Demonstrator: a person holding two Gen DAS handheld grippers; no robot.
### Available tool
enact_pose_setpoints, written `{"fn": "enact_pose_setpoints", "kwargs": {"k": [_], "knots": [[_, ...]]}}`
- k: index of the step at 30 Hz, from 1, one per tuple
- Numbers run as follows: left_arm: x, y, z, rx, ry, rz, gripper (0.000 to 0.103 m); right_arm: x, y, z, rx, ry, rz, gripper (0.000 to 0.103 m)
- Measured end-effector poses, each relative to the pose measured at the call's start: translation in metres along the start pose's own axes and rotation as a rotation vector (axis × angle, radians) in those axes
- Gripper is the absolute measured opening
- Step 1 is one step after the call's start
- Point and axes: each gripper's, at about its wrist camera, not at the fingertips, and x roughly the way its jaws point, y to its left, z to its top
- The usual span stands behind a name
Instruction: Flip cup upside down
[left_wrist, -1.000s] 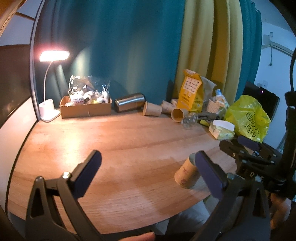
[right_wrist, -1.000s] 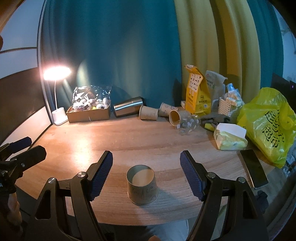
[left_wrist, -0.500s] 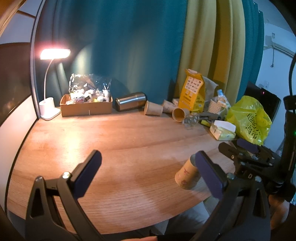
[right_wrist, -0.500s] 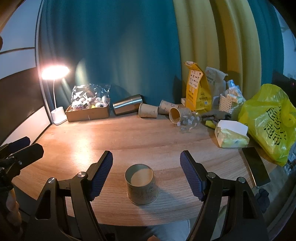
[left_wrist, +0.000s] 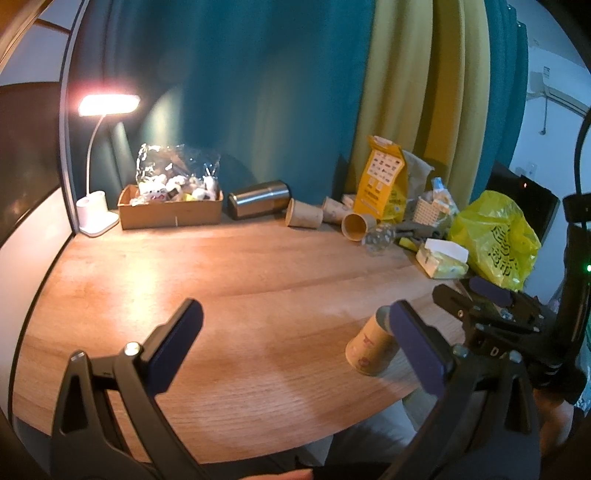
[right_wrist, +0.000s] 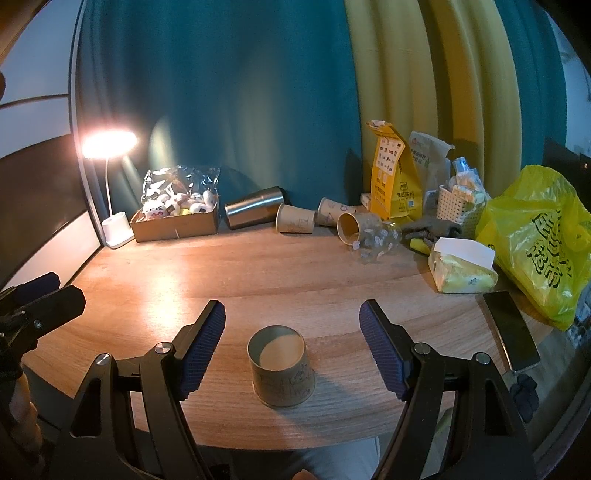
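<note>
A brown paper cup (right_wrist: 282, 369) stands on the wooden table (right_wrist: 295, 273) near its front edge, wider end on the table and recessed base facing up. My right gripper (right_wrist: 291, 350) is open, its blue pads on either side of the cup without touching it. In the left wrist view the same cup (left_wrist: 371, 350) is at the right, partly hidden behind my left gripper's right finger (left_wrist: 417, 347). My left gripper (left_wrist: 291, 347) is open and empty over the table's front left. The right gripper (left_wrist: 487, 299) shows there behind the cup.
Along the back stand a lit desk lamp (right_wrist: 110, 147), a cardboard box of small items (right_wrist: 177, 218), a lying steel tumbler (right_wrist: 253, 212), three lying paper cups (right_wrist: 295, 218), a yellow bag (right_wrist: 393, 177), a tissue pack (right_wrist: 461, 269) and a yellow plastic bag (right_wrist: 543, 243). A phone (right_wrist: 511, 332) lies at the right edge.
Both grippers have shifted only slightly, and the view has drifted a little. The cup stands in the same place between the right gripper's open fingers.
</note>
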Motion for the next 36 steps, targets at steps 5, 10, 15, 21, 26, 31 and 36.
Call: {"fn": "enact_pose_setpoints", "kwargs": {"k": [5, 10, 15, 21, 26, 31, 36], "knots": [[-0.0039, 0.0006, 0.0001, -0.016, -0.013, 0.01, 0.102, 0.001, -0.0007, -0.0008, 0.002, 0.002, -0.005, 0.078], [-0.0047, 0.0002, -0.0005, -0.015, -0.009, 0.015, 0.102, 0.0011, -0.0009, -0.0017, 0.007, 0.003, -0.008, 0.078], [-0.0053, 0.0011, -0.0005, -0.016, -0.008, 0.018, 0.102, 0.0008, -0.0001, -0.0016, 0.006, 0.002, -0.008, 0.078], [-0.0046, 0.0017, -0.0006, -0.02, -0.008, 0.012, 0.102, 0.0006, 0.0002, -0.0015, 0.009, 0.005, -0.006, 0.078], [-0.0037, 0.0024, -0.0014, -0.022, -0.003, 0.011, 0.102, 0.0009, 0.0011, -0.0006, 0.01, 0.006, -0.007, 0.078], [-0.0038, 0.0026, -0.0023, -0.022, -0.002, 0.011, 0.102, 0.001, 0.0011, -0.0009, 0.009, 0.007, -0.004, 0.078], [-0.0009, 0.0027, -0.0034, -0.016, -0.003, 0.013, 0.102, 0.0042, 0.0019, -0.0038, 0.018, 0.015, 0.006, 0.078]]}}
